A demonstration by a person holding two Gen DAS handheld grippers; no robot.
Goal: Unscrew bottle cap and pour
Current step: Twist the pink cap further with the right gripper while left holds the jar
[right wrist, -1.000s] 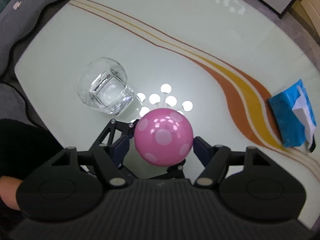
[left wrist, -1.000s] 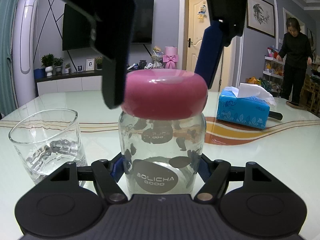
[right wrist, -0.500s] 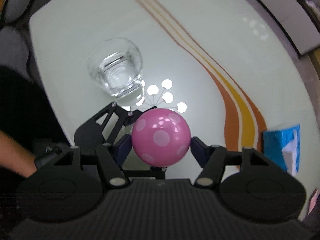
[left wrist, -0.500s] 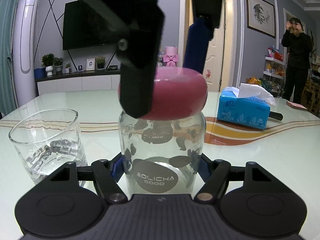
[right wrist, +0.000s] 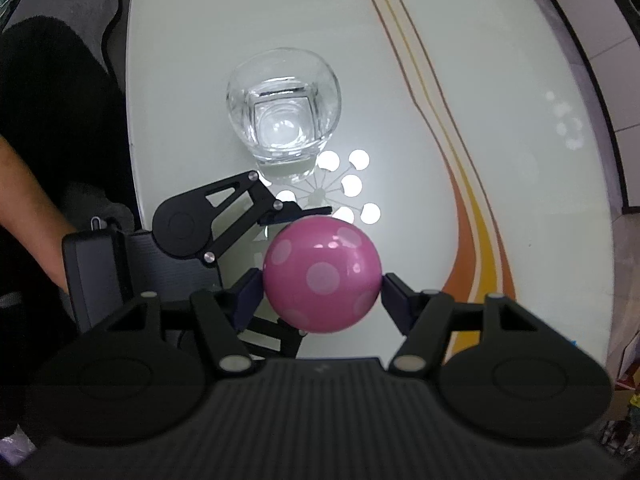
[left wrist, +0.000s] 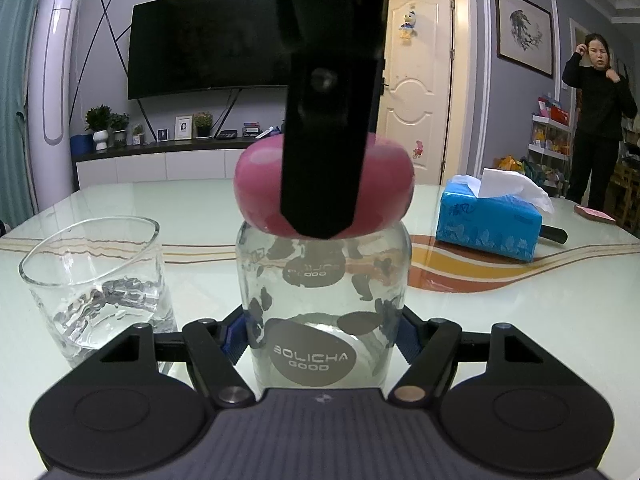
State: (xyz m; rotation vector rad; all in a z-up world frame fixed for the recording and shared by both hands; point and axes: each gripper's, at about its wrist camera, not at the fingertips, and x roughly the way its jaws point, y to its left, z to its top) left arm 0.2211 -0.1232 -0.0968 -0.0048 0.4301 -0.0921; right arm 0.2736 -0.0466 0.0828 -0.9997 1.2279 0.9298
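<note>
standing bottle [left wrist: 322, 312] clamped between left tongs [left wrist: 322, 338], cap [right wrist: 322, 274] between right tongs [right wrist: 322, 294]

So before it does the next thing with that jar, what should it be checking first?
1. Bottle held steady: left gripper shut on its lower body, bottle upright on the table. Ok.
2. Grip on the pink cap: the right gripper has just been opening its jaws; the cap sits between them, but the pads look barely off it. Not ok.
3. Cap removed: it sits on the bottle. Not ok.
4. Threads loosened: cannot tell.
5. Glass ready for pouring: upright beside the bottle, not touching it. Ok.
</note>
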